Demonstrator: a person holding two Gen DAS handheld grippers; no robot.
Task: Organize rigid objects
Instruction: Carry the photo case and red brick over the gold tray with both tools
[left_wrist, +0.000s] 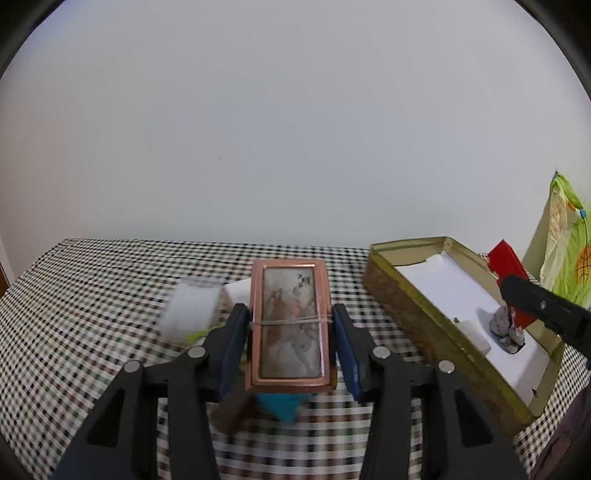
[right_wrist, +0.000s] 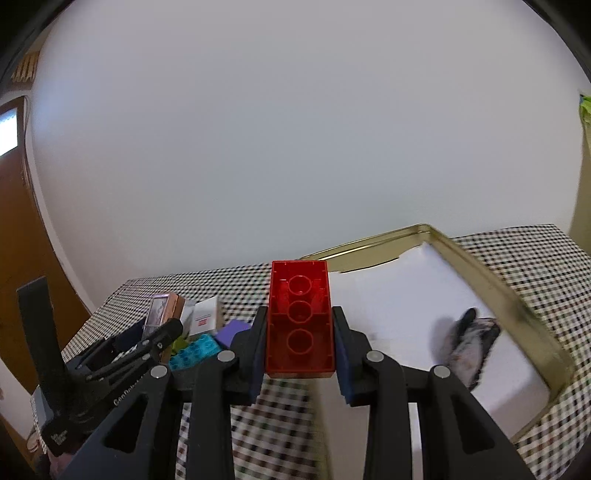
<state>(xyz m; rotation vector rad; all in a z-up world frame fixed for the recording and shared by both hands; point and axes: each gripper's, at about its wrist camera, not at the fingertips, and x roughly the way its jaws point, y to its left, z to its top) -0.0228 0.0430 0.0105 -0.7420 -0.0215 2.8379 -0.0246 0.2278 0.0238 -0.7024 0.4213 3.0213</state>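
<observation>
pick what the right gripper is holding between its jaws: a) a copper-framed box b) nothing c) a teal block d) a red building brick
d: in the right wrist view the jaws of the right gripper are shut on a red building brick, hollow underside facing the camera; the copper-framed box sits in the left gripper instead.

This looks like a room in a home. A tabletop (left_wrist: 110, 280) covered with a small-checked black, white and brown cloth stands against a plain white wall (left_wrist: 295, 129). At the left edge of the right wrist view is a brown wooden door (right_wrist: 18, 236). On the cloth sit household odds and ends: a shallow gold-coloured tin box (left_wrist: 402, 302), toy bricks, small cartons.
</observation>
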